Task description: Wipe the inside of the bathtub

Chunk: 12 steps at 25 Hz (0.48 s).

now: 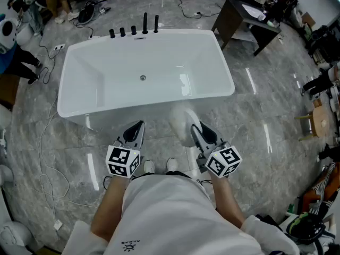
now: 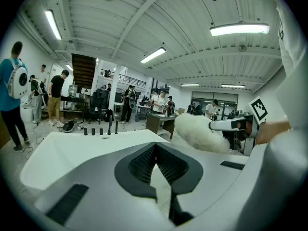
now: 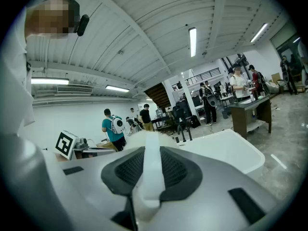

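The bathtub (image 1: pixel 159 57) stands just ahead of the person, its white inside bare, the drain (image 1: pixel 142 78) in the middle of its floor and the black taps (image 1: pixel 134 30) along the far rim; no wiping is yet under way. The right gripper (image 1: pixel 202 133) is clenched on the white handle (image 3: pixel 151 170) of a fluffy duster (image 1: pixel 182 122), whose head is held outside the tub, beside its near wall; the left gripper (image 1: pixel 135 130) is closed tip to tip with nothing between its jaws (in its own view only the pads meet).

For the step in hand, the duster should be lifted over the near rim and lowered until the fluff is pressed lightly on the inner wall; long overlapping strokes are best drawn from the rim down toward the drain, with the sloped ends and corners taken in turn; the thin handle should be gripped firmly, since it could twist between the pads; the taps are to be avoided.
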Each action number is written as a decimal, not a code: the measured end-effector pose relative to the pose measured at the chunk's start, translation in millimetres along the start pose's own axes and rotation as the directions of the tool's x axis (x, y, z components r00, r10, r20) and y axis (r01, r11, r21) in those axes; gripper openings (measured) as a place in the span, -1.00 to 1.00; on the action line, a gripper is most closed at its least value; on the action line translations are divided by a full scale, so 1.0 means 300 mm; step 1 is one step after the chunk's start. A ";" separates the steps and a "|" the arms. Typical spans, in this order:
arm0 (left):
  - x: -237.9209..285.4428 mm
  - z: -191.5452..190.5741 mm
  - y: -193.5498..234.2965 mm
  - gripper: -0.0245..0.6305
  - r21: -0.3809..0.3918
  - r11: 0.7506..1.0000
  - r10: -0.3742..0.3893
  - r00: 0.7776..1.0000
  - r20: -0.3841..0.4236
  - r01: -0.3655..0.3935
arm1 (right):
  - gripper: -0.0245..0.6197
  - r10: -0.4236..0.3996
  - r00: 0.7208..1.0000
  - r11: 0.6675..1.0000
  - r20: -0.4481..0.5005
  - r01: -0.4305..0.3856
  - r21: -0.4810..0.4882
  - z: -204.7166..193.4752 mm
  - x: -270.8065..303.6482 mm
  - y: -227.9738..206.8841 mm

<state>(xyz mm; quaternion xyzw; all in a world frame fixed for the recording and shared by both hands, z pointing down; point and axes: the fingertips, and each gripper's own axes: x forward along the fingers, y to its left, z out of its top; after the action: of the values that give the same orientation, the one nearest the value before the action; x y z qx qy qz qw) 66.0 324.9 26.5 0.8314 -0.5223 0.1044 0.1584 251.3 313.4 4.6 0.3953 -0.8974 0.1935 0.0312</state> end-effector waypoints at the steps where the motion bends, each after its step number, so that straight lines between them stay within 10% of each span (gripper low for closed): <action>1: 0.000 -0.002 -0.003 -0.89 0.001 1.000 -0.003 1.000 -0.001 0.003 | -0.62 -0.002 1.000 1.000 -0.001 0.002 0.000 -0.002 -0.002 0.001; 12: -0.015 -0.002 0.009 -0.89 0.008 0.999 -0.037 0.999 0.002 0.037 | -0.62 -0.027 1.000 1.000 0.000 0.027 -0.003 -0.016 0.005 0.037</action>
<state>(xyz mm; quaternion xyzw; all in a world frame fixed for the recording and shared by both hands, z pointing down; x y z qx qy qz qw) 61.7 328.0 25.9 0.8418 -0.5064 0.1026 0.1563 241.8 321.1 5.9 0.4072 -0.8923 0.1920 0.0345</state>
